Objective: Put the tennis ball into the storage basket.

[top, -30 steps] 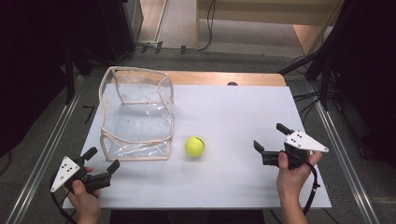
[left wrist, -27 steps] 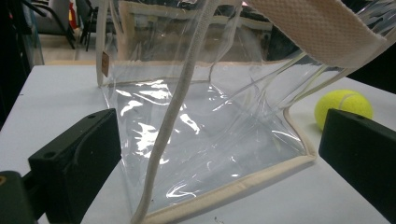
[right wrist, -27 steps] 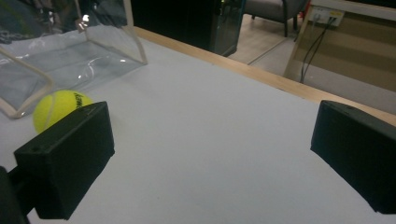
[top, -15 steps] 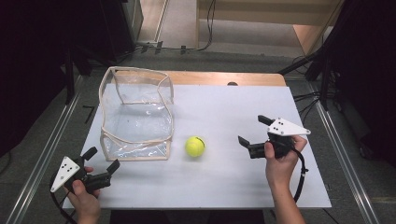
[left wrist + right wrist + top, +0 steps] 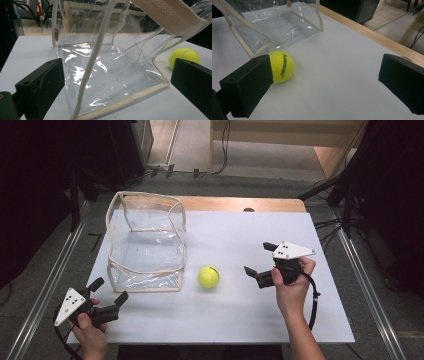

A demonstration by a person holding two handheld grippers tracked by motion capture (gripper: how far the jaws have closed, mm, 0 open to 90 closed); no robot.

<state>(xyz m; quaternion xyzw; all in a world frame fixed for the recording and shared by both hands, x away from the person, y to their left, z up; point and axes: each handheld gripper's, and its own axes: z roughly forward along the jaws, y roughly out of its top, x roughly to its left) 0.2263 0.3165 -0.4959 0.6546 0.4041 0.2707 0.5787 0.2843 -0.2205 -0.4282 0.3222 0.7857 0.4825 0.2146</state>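
- Right tool (image 5: 260, 262): held in the person's right hand (image 5: 292, 287) over the right half of the white-covered surface (image 5: 240, 320); jaws spread wide, nothing between them; aimed toward the ball.
- Yellow-green tennis ball (image 5: 208, 276): resting on the surface near its middle, just beside the near right corner of the bag, apart from the right tool. In the right gripper view, ball (image 5: 280, 66) seen partly behind the left jaw, black lettering on its side, not gripped.
- Clear plastic box-shaped bag with cream fabric trim (image 5: 145, 242): standing open-topped on the left half of the surface, walls slightly buckled.
- Left tool (image 5: 109, 292): held in the person's left hand (image 5: 90, 335) at the near left corner of the surface; jaws spread, holding nothing; pointed at the bag's near wall, just short of it.
- In the left gripper view, bag (image 5: 110, 70) close ahead between the jaws, ball (image 5: 184, 57) beyond its right edge.
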